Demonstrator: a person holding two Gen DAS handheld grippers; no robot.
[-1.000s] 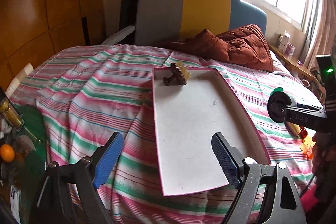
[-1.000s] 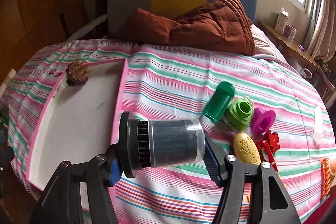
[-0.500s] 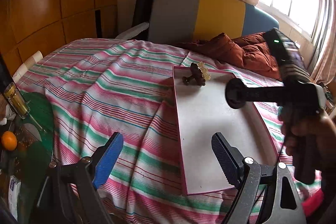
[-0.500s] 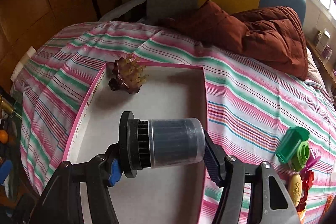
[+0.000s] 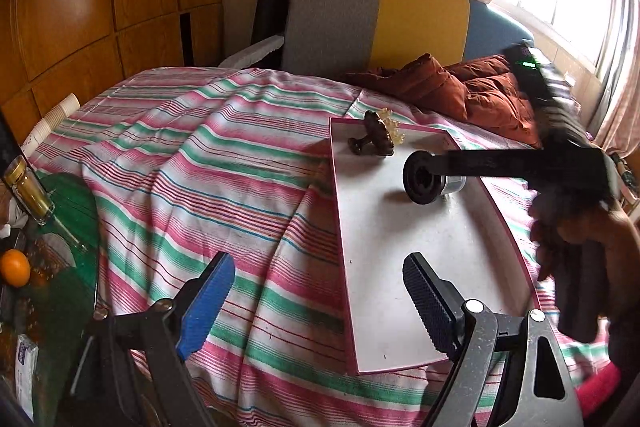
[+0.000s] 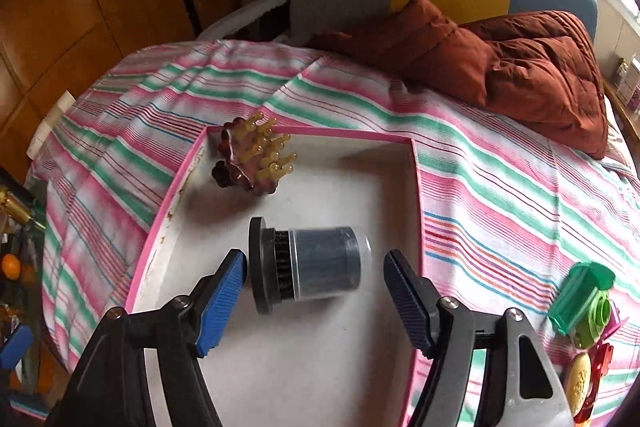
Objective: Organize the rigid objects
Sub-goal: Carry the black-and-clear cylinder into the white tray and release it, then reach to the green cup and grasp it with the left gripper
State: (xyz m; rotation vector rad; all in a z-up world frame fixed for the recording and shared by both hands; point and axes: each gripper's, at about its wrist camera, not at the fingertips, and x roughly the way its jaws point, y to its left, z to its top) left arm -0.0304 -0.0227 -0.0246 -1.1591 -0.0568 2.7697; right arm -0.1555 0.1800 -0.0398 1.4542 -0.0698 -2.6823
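1. Striped bedding (image 5: 208, 163) covers the bed, with a brown jacket (image 6: 520, 67) near the headboard.
2. On the bedding lies a pink-edged tray (image 6: 312, 135).
3. The canister (image 6: 312, 263) lies on its side on the tray's white floor, black cap to the left.
4. A brown massage brush (image 6: 252, 159) sits in the tray's far corner, apart from the canister.
5. The right gripper (image 6: 316, 291) has its jaws spread wide, one on each side of the canister, not gripping it.
6. The left gripper (image 5: 316, 303) hangs over the tray's near left edge, jaws wide apart and empty.
7. Green, pink and yellow toys (image 6: 584, 311) lie on the bedding right of the tray.
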